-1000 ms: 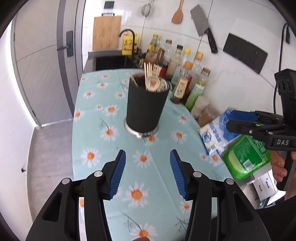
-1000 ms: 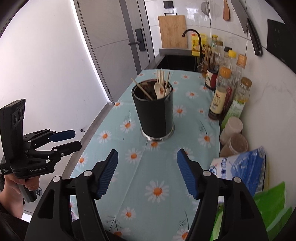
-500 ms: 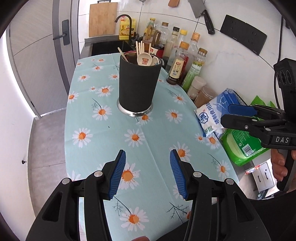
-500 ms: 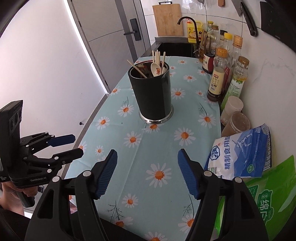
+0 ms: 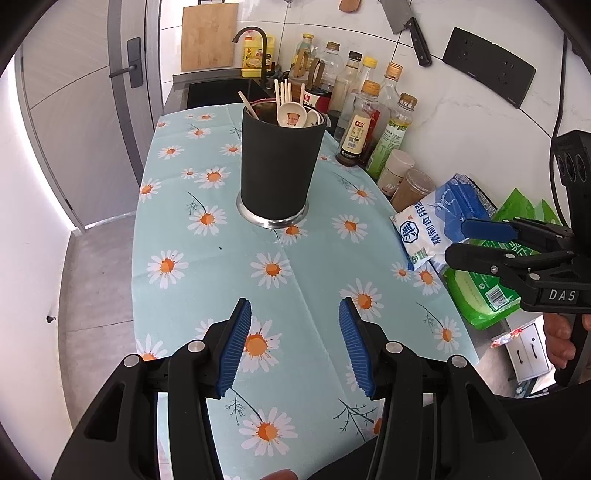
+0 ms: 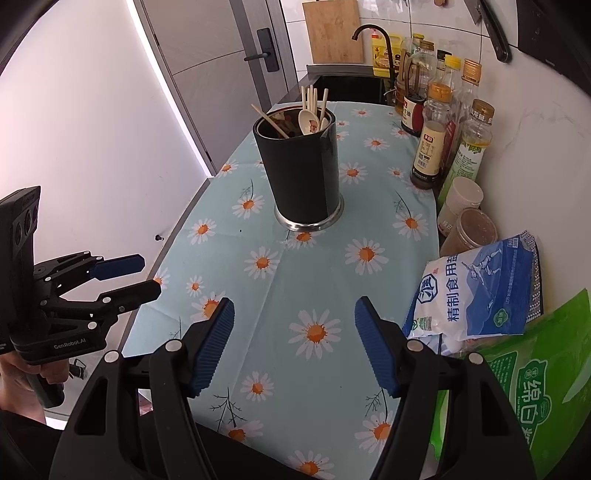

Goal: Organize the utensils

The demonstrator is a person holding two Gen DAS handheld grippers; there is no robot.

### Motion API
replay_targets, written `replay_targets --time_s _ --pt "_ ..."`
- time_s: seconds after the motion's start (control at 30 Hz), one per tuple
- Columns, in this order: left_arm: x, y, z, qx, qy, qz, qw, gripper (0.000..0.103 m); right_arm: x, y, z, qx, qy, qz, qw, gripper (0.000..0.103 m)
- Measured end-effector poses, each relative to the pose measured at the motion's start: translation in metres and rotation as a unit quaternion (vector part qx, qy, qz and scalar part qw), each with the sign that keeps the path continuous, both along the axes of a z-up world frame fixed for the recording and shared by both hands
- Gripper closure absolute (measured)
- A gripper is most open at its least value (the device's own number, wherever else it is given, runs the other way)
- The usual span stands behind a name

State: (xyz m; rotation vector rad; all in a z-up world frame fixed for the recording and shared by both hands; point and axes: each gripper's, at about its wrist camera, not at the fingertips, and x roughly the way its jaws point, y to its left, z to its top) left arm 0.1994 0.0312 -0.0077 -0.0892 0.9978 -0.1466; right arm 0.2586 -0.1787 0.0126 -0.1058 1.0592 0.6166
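A black utensil holder (image 5: 279, 166) with a steel base stands upright on the daisy tablecloth (image 5: 221, 280); it also shows in the right wrist view (image 6: 301, 170). Chopsticks (image 5: 284, 92) and white spoons (image 5: 291, 116) stick out of its top. My left gripper (image 5: 295, 347) is open and empty, well in front of the holder. My right gripper (image 6: 295, 347) is open and empty, also in front of the holder. Each gripper shows in the other's view, the right (image 5: 480, 240) and the left (image 6: 129, 277).
Sauce bottles (image 5: 369, 122) and jars (image 5: 410, 181) line the wall at right. A salt bag (image 6: 476, 291) and green bags (image 6: 535, 380) lie at the table's right edge. A sink (image 5: 221, 88), a cutting board (image 5: 208, 35) and a hanging cleaver (image 5: 406, 26) are behind.
Both grippers have drawn back from the holder toward the table's near edge and risen; the holder looks smaller and farther. Jaws stay open.
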Motion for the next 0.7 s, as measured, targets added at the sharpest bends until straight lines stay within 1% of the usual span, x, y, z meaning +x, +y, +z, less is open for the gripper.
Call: replay_targets --time_s 0.33,0.53,0.7 --pt "0.0003 -0.0018 0.0019 0.008 -0.002 -0.001 1.0 0.055 -0.0012 -0.0023 -0.0009 -0.004 0.009 -0.006 1.0 0.035" --pt "-0.0009 -0.0036 0.004 0.007 -0.005 -0.002 1.0 0.055 -0.0017 -0.0025 -0.0001 -0.002 0.008 -0.006 1.0 0.035" --pt "-0.0018 -0.0053 0.0035 0.007 -0.003 -0.003 1.0 0.055 -0.001 -0.0029 -0.004 -0.004 0.017 -0.007 1.0 0.035"
